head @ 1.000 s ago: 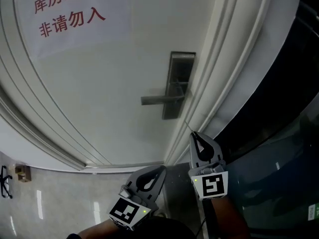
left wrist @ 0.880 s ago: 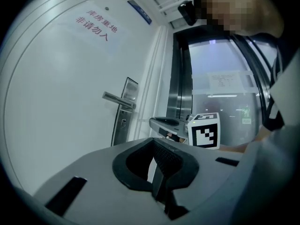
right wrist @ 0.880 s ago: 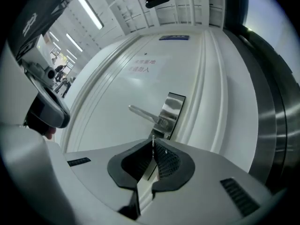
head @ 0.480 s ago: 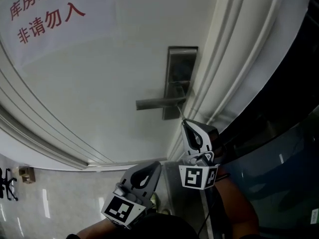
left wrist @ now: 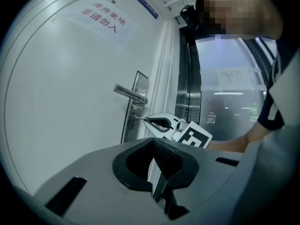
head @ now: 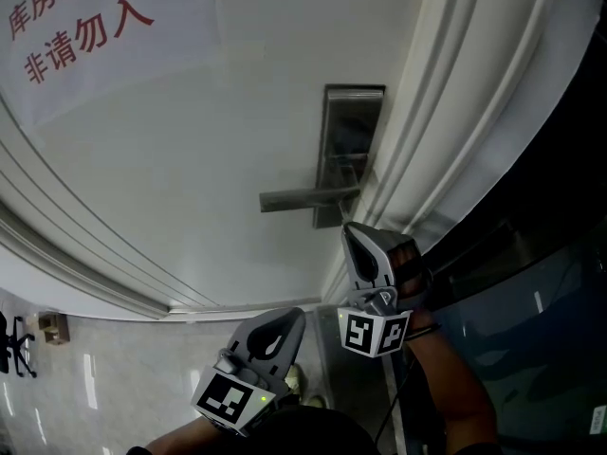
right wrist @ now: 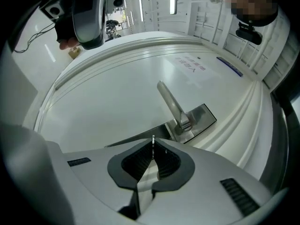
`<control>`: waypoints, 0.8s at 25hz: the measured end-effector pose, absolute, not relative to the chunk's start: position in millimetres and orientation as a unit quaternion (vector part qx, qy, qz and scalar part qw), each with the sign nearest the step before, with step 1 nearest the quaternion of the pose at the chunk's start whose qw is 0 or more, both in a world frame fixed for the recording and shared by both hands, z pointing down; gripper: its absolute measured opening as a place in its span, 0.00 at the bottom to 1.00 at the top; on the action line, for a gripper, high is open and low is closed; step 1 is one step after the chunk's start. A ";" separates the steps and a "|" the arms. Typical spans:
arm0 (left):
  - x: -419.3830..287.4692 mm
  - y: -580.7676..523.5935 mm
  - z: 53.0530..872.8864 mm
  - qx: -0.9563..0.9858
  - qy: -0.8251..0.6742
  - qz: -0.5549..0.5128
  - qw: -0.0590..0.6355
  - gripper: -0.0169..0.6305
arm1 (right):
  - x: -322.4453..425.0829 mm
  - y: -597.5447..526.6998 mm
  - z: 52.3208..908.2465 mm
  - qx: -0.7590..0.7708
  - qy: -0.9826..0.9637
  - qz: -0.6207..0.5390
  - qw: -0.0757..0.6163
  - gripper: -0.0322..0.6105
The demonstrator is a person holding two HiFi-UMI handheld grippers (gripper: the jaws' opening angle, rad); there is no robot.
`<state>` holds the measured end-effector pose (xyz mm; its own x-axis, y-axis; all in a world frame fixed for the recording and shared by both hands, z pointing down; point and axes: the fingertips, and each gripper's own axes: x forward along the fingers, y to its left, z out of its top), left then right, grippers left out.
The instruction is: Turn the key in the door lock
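Observation:
A white door (head: 190, 140) carries a steel lock plate (head: 349, 131) with a lever handle (head: 303, 198) pointing left. My right gripper (head: 354, 231) sits just under the handle, at the plate's lower end, shut on a thin metal key (right wrist: 153, 142). In the left gripper view the key's tip (left wrist: 139, 119) is at the keyhole (left wrist: 134, 119) below the handle (left wrist: 129, 93); how deep it sits I cannot tell. My left gripper (head: 286, 324) hangs lower, away from the door, shut with nothing in it (left wrist: 157, 154).
A paper notice with red characters (head: 76, 36) is stuck on the door's upper left. The white door frame (head: 455, 112) runs right of the lock, with dark glass (head: 560, 282) beyond it. Tiled floor (head: 95, 387) lies below.
My right gripper has moved up and a little left with the key, from below the lock plate to its lower end. The left gripper has stayed low.

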<state>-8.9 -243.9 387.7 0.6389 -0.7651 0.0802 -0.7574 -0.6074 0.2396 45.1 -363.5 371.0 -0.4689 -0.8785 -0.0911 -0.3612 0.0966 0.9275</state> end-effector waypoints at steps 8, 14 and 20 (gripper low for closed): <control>-10.7 -244.4 392.1 0.895 -0.425 -0.014 0.133 0.04 | 41.6 -373.4 376.5 0.429 -0.650 -0.548 0.305 0.08; -9.7 -245.5 392.3 0.896 -0.423 -0.015 0.134 0.04 | 40.1 -373.1 375.9 0.418 -0.642 -0.561 0.314 0.08; -7.7 -246.8 394.6 0.897 -0.421 -0.015 0.136 0.03 | 40.5 -374.3 377.2 0.405 -0.606 -0.579 0.365 0.08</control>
<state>-7.7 -246.8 394.6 0.6452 -0.7589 0.0878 -0.7509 -0.6089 0.2558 40.5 -374.3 377.2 -0.4062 -0.9134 -0.0263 -0.0678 0.0014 0.9977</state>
